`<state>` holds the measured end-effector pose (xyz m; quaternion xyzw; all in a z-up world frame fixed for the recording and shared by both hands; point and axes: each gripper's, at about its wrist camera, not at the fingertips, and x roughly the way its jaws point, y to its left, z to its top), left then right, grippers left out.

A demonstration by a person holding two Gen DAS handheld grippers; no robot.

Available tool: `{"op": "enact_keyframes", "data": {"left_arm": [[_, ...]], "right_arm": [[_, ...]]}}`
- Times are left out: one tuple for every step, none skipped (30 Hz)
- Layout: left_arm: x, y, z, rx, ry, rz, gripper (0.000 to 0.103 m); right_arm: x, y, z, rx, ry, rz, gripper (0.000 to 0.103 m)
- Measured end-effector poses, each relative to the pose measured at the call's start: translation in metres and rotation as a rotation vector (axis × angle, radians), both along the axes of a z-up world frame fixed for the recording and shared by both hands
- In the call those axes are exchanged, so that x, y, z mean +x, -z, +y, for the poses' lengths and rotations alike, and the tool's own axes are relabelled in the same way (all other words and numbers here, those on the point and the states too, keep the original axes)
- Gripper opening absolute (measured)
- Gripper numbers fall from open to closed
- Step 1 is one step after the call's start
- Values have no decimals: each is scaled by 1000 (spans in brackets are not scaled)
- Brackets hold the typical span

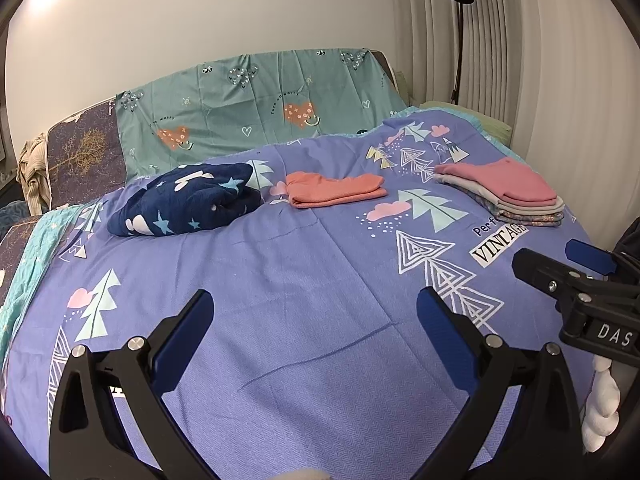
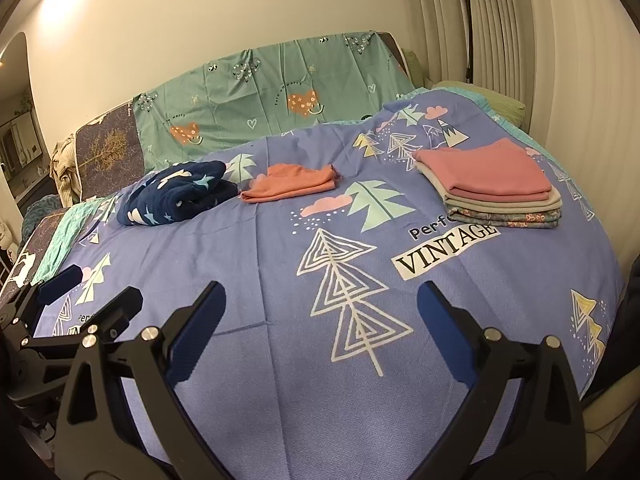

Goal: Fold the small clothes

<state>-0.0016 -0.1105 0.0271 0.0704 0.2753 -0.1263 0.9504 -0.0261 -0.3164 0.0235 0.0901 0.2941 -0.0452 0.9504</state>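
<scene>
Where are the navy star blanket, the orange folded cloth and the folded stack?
navy star blanket (image 1: 188,204): left wrist view, top of bundle.
orange folded cloth (image 1: 336,189): left wrist view, upper face.
folded stack (image 2: 486,174): right wrist view, pink top layer.

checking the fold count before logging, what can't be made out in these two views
- Stack of folded clothes: piece count unclear in either view; only layered edges show.
- Navy star garment: bundled, type unclear.
- Orange folded piece: type hidden by its folds.
- Floor lamp: head cut off in the right wrist view.
</scene>
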Motion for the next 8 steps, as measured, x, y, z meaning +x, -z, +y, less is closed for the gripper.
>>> {"op": "enact_keyframes", "data": {"left_arm": [[0, 0, 0, 0, 0, 0, 102], [0, 0, 0, 0, 0, 0, 102], [0, 0, 0, 1, 1, 1, 102], [0, 0, 0, 0, 1, 1, 102], [0, 1, -1, 1, 1, 1, 102], [0, 1, -1, 1, 1, 1, 102], [0, 1, -1, 2, 2, 1, 102], [-1, 2, -1, 2, 1, 2, 102]], "right_arm": [[0, 1, 0, 0, 0, 1, 98], [-1, 2, 0, 0, 0, 1, 98], [-1, 2, 0, 0, 0, 1, 98], [-1, 3, 0, 0, -1, 1, 98], [-1, 3, 0, 0, 0, 1, 98], [0, 2, 0, 0, 0, 1, 98], [0, 2, 0, 1, 0, 1, 98], [-1, 2, 0, 1, 0, 1, 98]]}}
